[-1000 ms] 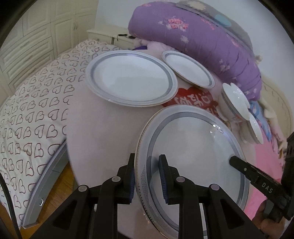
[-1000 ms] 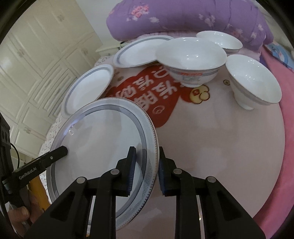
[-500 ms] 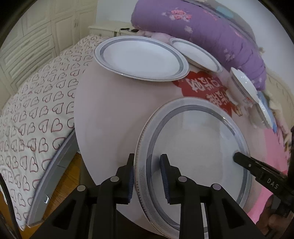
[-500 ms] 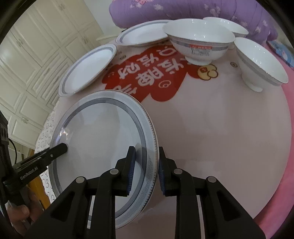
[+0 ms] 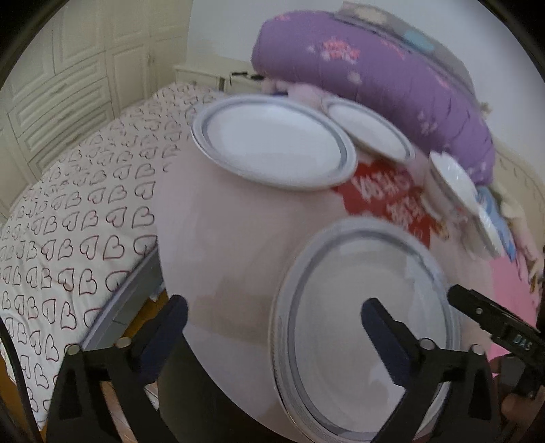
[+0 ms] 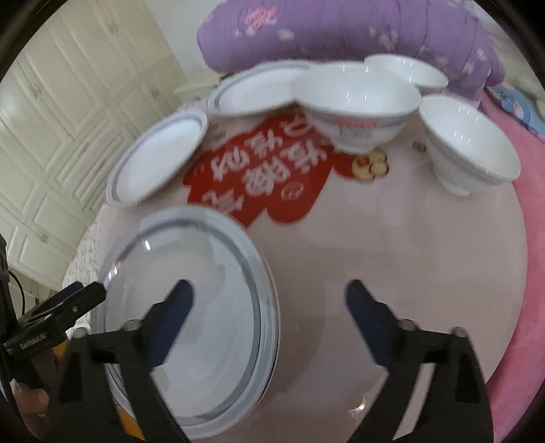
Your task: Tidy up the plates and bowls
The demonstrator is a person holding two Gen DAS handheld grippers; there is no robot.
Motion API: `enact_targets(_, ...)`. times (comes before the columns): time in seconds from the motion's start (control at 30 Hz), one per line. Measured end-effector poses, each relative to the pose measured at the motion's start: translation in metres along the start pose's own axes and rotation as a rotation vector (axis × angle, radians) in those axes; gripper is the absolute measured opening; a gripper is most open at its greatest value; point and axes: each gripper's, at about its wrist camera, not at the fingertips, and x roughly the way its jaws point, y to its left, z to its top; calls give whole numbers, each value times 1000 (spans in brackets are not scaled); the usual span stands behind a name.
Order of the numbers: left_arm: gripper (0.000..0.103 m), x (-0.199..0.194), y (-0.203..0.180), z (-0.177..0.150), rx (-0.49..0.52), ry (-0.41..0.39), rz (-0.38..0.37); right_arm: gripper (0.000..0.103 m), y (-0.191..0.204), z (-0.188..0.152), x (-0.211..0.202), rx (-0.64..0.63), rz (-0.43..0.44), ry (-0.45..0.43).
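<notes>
Bedding first: a purple quilt [image 6: 357, 30] lies rolled behind a round pink table [image 6: 391, 272], with a heart-print bed sheet [image 5: 78, 211] to its left in the left wrist view. Table carries a red printed patch [image 6: 259, 177] near its middle. Large plate [image 5: 368, 327] with a grey ring and patterned rim lies flat on the near part of the table, at its edge. Medium plate [image 5: 272, 150] sits farther back, and a small plate [image 5: 369, 131] just beyond it, the two rims close together or overlapping; cannot tell which. Three white bowls stand upright at the far right: a big bowl [image 6: 356, 105], a side bowl [image 6: 470, 143] and a rear bowl [image 6: 408, 71]. Left gripper [image 5: 274, 315] has just been opening; jaws stand wide apart, straddling the large plate's left rim, pads clear of it. Right gripper [image 6: 269, 298] has likewise just been opening; jaws wide apart over the plate's right rim, not pressing it.
</notes>
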Motion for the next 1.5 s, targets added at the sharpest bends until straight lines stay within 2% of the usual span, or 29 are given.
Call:
enact_targets(0.03, 102, -1, 1, 1, -6, -5, 1, 103, -1, 5, -4, 5, 10, -17)
enact_targets(0.43, 102, -38, 19, 29, -64, -111, 48, 103, 33, 58, -26, -68, 95, -109)
enact_targets(0.8, 102, -65, 20, 43, -47, -224, 120, 103, 64, 92, -22, -117, 115, -155)
enact_targets(1.03, 102, -58, 29, 54, -50, -265, 152, 103, 74, 118, -10, -110, 106, -168)
enact_targets(1.23, 102, -41, 43, 71, -71, -275, 167, 103, 81, 135, 9, -110, 107, -141)
enact_targets(1.5, 102, 10, 69, 109, -115, -201, 132, 103, 82, 145, 56, -76, 110, -33)
